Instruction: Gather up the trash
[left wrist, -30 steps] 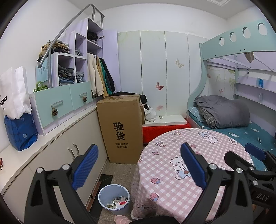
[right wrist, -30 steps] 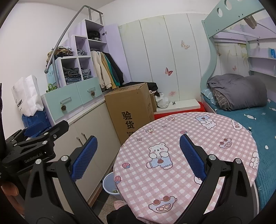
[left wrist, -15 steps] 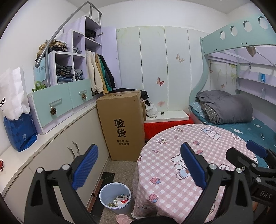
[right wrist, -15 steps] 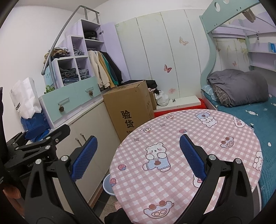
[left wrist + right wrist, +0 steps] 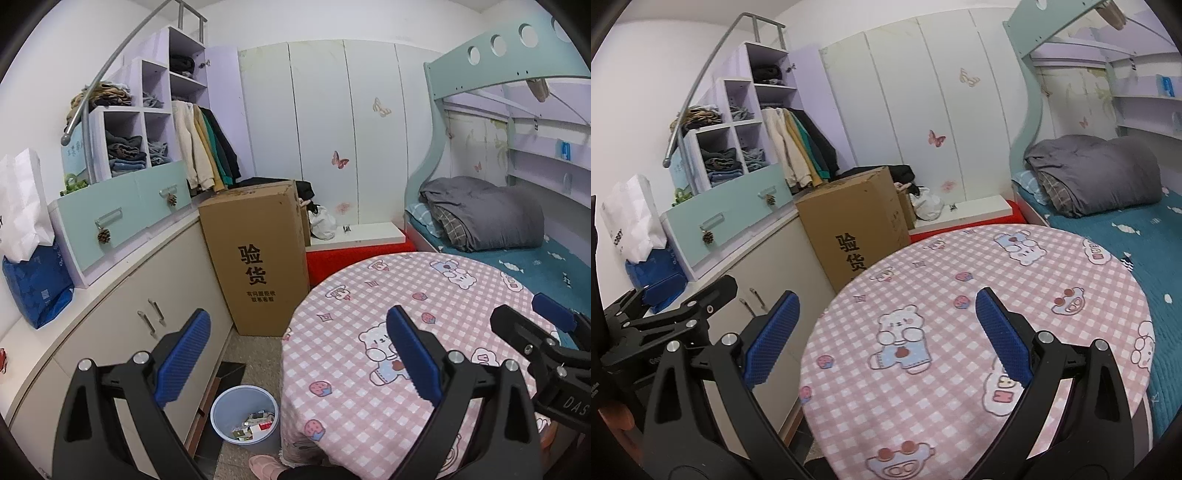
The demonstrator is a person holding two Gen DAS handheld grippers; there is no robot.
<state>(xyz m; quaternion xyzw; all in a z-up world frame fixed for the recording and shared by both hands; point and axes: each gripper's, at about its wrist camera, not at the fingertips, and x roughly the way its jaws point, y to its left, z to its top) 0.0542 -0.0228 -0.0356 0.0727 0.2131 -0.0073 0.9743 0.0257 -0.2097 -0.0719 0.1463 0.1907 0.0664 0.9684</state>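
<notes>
A light blue trash bin [image 5: 244, 413] stands on the floor left of the round table [image 5: 413, 295], with paper scraps and small packets [image 5: 253, 427] inside. My left gripper [image 5: 297, 352] is open and empty, held above the bin and the table's left edge. My right gripper [image 5: 886, 332] is open and empty above the pink checked tablecloth [image 5: 979, 295]. I see no loose trash on the tablecloth. The right gripper also shows at the right edge of the left wrist view [image 5: 543, 339]. The bin is hidden in the right wrist view.
A tall cardboard box [image 5: 258, 254] stands behind the bin. Low cabinets [image 5: 122, 317] with drawers, shelves and hanging clothes run along the left wall. A bunk bed [image 5: 517, 240] with a grey blanket is at the right. A pink slipper [image 5: 264, 463] is near the bin.
Both grippers have risen and tilted slightly; the table and bin sit a little lower and nearer in view. Both stay open and empty.
</notes>
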